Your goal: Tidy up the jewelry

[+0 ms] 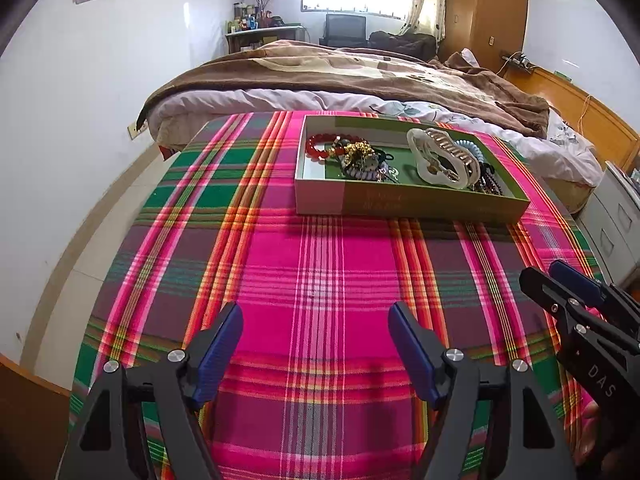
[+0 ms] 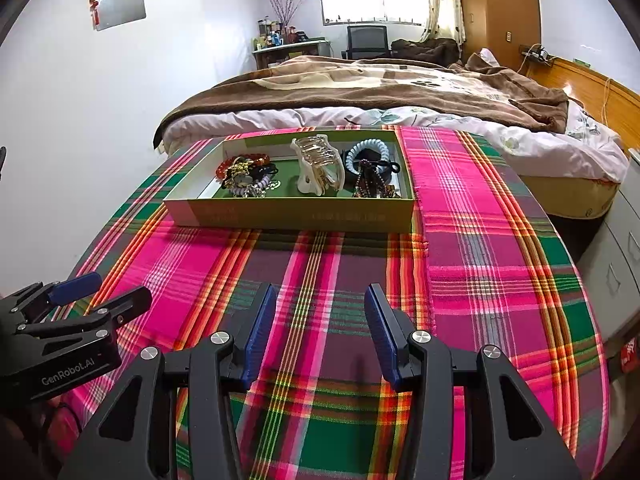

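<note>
Resting on the plaid cloth (image 1: 320,264), a shallow green box (image 1: 400,200) holds all the jewelry: red bead bracelet (image 1: 318,146) at its left end, white hair claw (image 1: 434,160) mid-box, pale blue coil tie (image 2: 366,152) and dark beaded strand (image 2: 370,182) at right. Left gripper (image 1: 316,336) and right gripper (image 2: 320,320) hover near the cloth's front, well apart from the box, jaws wide and empty.

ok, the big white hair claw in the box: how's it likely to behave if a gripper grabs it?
The white hair claw looks like rigid, glossy plastic, so it may slip between the pads. It stands propped on its curved teeth in the green box, so a nudge would probably tip it. Its open shell suggests it is light for its size.
</note>
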